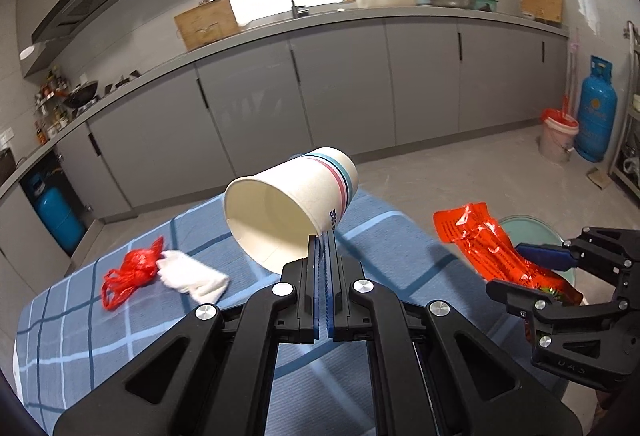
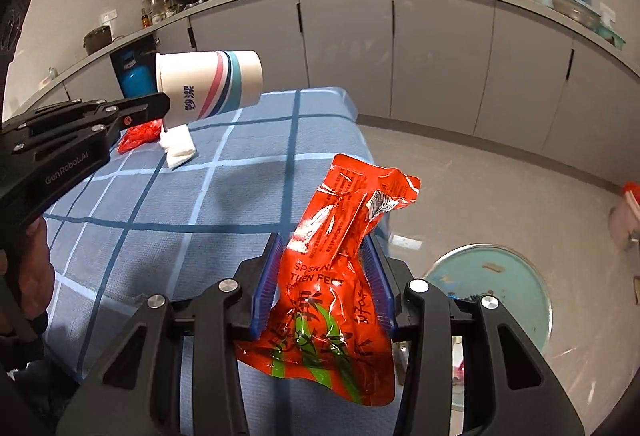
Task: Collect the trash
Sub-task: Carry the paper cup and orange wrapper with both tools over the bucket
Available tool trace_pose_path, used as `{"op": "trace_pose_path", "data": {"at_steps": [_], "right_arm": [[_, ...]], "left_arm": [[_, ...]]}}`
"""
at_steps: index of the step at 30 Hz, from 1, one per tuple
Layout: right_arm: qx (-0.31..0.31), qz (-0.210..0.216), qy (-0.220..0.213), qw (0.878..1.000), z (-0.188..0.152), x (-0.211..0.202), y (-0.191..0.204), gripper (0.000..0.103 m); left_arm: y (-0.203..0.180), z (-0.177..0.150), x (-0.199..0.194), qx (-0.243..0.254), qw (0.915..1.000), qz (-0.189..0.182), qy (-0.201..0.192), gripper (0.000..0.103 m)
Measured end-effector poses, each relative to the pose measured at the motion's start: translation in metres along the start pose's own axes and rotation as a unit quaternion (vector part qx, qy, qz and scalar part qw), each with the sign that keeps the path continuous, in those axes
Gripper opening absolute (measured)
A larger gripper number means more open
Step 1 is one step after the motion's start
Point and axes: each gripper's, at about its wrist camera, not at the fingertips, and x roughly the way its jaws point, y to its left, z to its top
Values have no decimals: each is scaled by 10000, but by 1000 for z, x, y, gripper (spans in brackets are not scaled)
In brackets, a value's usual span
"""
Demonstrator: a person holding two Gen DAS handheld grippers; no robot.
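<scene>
My left gripper [image 1: 324,236] is shut on the rim of a white paper cup [image 1: 292,203] with pink and blue stripes. The cup lies on its side in the air above the table, and the right wrist view shows the same paper cup [image 2: 208,83] at the tip of the left gripper [image 2: 166,103]. My right gripper [image 2: 324,252] is shut on a crinkled red snack wrapper [image 2: 340,276], held up past the table's right edge. A red plastic bag [image 1: 132,272] and a white crumpled tissue [image 1: 192,276] lie together on the blue checked tablecloth [image 1: 100,336].
A round teal container [image 2: 500,292] with bits of debris in it stands on the floor right of the table. Grey cabinets [image 1: 340,83] run along the back. A bucket lined with a red bag [image 1: 558,135] and a blue gas cylinder [image 1: 596,111] stand at the far right.
</scene>
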Motion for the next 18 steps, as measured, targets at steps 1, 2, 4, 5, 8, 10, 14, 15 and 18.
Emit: {"op": "trace_pose_path", "data": {"at_steps": [1, 2, 4, 5, 8, 10, 14, 15, 18], "right_arm": [[43, -36, -38, 10000, 0, -4, -5, 42], [77, -83, -70, 9999, 0, -6, -10, 42], [156, -195, -133, 9996, 2, -12, -23, 43], [198, -256, -154, 9994, 2, -14, -30, 42], [338, -449, -192, 9982, 0, -20, -54, 43], [449, -578, -191, 9971, -5, -23, -71, 43], [622, -746, -137, 9952, -16, -24, -97, 43], [668, -786, -126, 9946, -19, -24, -103, 43], [833, -898, -90, 9924, -28, -22, -123, 43]], "left_arm": [[-5, 2, 0, 38, 10000, -28, -22, 3], [-11, 5, -1, 92, 9999, -77, -51, 3], [-24, 9, -1, 182, 9996, -169, -104, 3], [-32, 12, 0, 238, 9994, -220, -133, 3], [-55, 17, 2, 392, 9983, -388, -189, 3], [-71, 18, 6, 488, 9974, -506, -183, 3], [-98, 19, 15, 590, 9953, -758, -107, 3], [-103, 19, 17, 606, 9948, -813, -91, 3], [-122, 17, 24, 675, 9927, -1002, -30, 3]]}}
